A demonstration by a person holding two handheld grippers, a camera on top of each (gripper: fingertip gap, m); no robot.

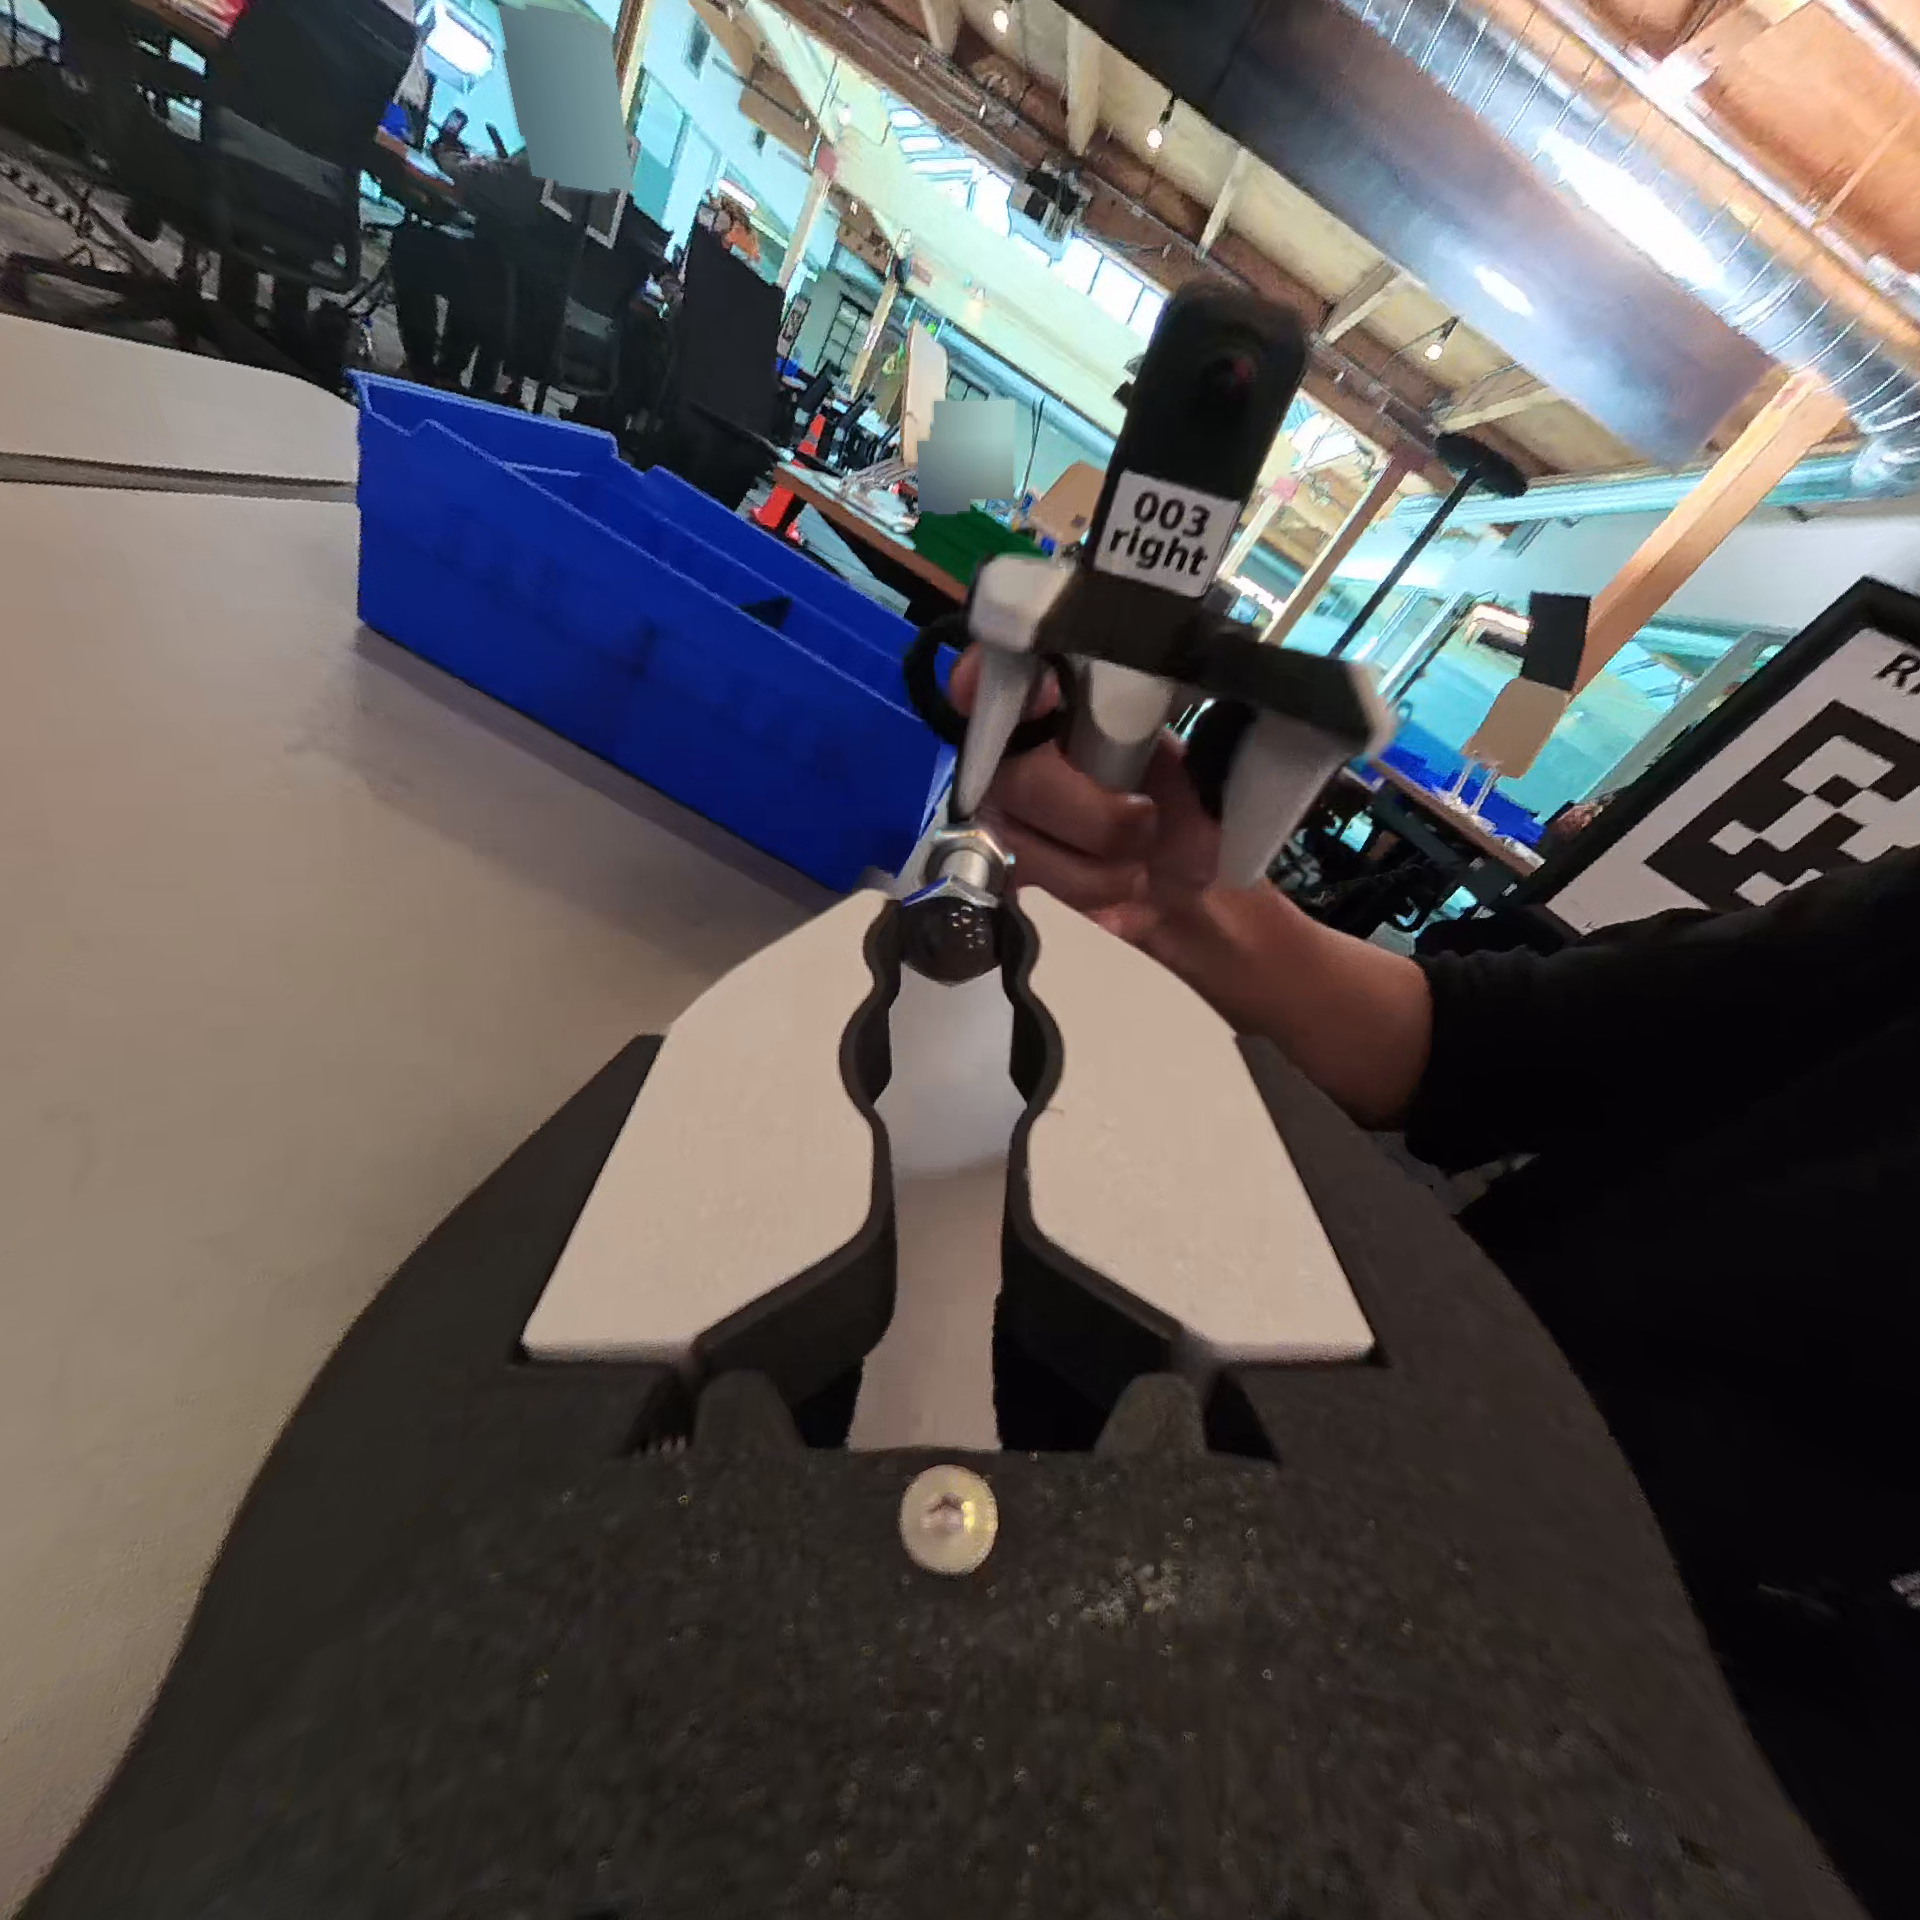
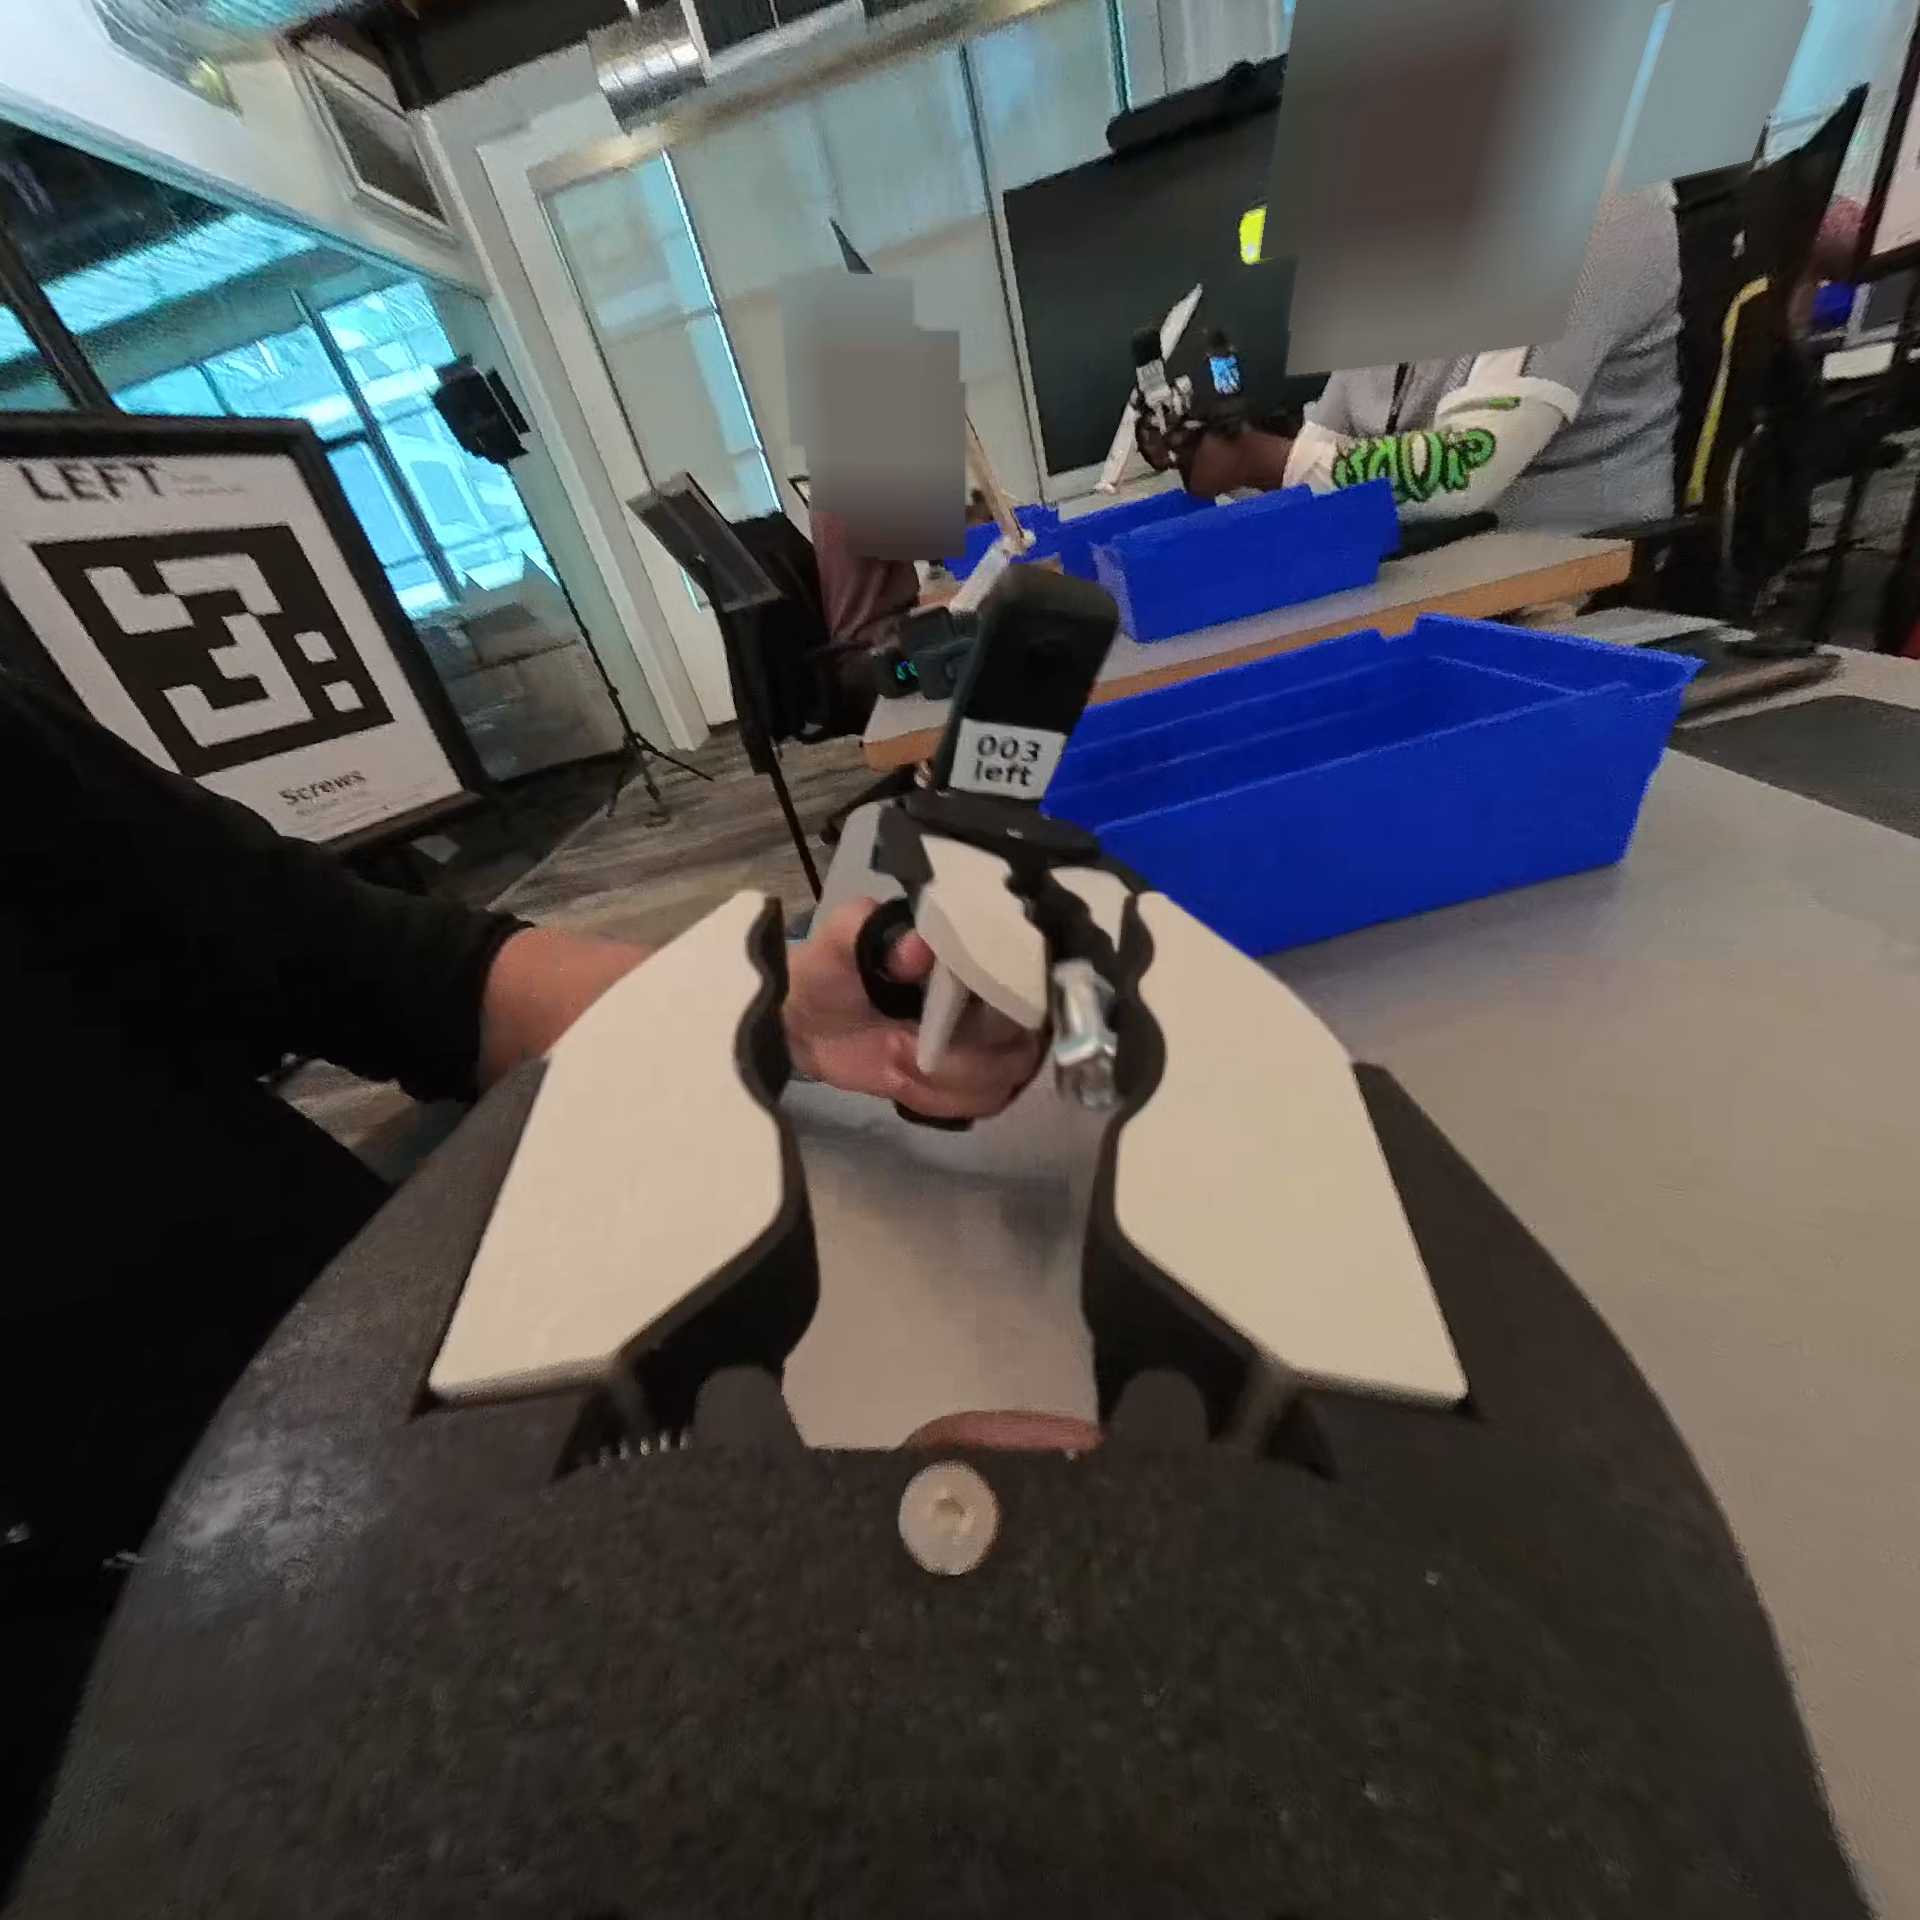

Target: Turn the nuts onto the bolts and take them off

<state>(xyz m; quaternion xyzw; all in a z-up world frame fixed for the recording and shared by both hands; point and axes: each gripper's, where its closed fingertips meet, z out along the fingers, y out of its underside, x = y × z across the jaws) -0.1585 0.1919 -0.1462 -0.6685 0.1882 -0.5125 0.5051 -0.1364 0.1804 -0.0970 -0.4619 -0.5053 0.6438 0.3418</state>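
My left gripper (image 1: 951,935) is shut on the head of a silver bolt (image 1: 943,943) and holds it above the grey table (image 1: 208,987). The threaded end points away, with a silver nut (image 1: 966,864) on it. My right gripper (image 2: 951,935) is open wide and empty. In the left wrist view, one of the right gripper's white fingertips (image 1: 971,800) sits right at the nut. In the right wrist view, the bolt and nut (image 2: 1086,1029) lie against the inside of my right finger (image 2: 1226,1091), held by the left gripper (image 2: 1060,977). A hand (image 2: 883,1029) grips each tool.
A blue plastic bin (image 1: 623,623) stands on the table just beyond the grippers; it also shows in the right wrist view (image 2: 1351,800). A framed black-and-white marker board (image 2: 208,623) stands off the table's side. People work at other tables with more blue bins (image 2: 1247,561) behind. The tips of one gripper are about 6 cm away from the tips of the other.
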